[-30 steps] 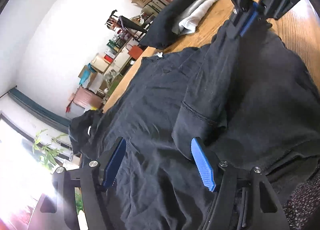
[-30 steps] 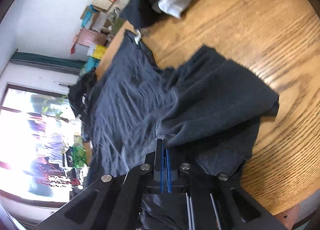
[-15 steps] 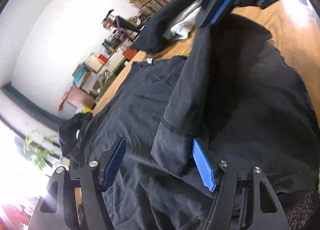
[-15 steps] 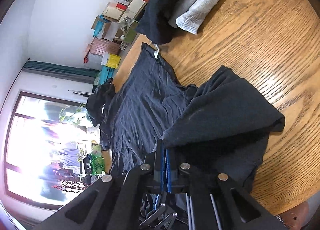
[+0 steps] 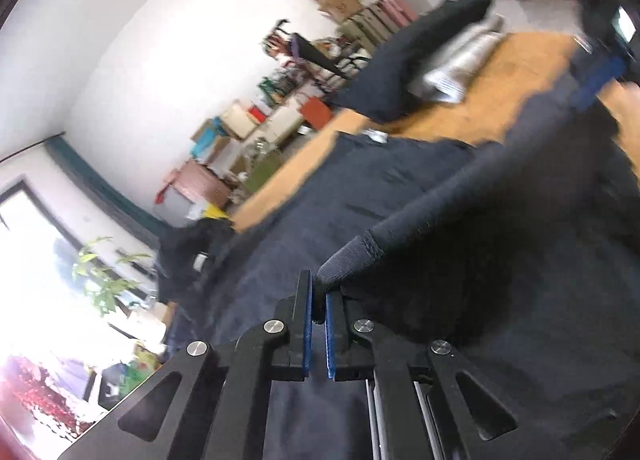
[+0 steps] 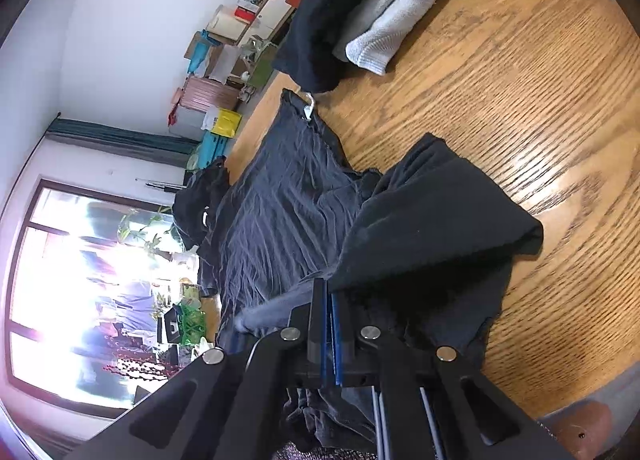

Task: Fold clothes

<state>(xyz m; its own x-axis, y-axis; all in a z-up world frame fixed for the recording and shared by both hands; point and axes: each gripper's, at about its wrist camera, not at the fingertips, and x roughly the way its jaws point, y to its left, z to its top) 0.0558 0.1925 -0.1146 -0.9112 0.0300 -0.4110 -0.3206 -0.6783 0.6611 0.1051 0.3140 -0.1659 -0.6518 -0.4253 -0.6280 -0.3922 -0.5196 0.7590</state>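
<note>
A: status on ur L gripper (image 5: 317, 292)?
B: Jaws pinched nearly together on the hem of the black shirt (image 6: 288, 196), at the sleeve tip (image 5: 352, 260). Blue pads (image 5: 307, 324) show a thin gap below the cloth.
A: R gripper (image 6: 326, 296)?
B: Clamped tight on a folded-over flap of the same shirt, lifted off the wood table (image 6: 520, 92).
A: where's the rest of it?
B: Spread flat on the table, collar end toward the far edge. Black + grey folded stack (image 6: 360, 8) sits beyond it, apart. Another dark garment (image 6: 200, 204) at the table edge by the window.
</note>
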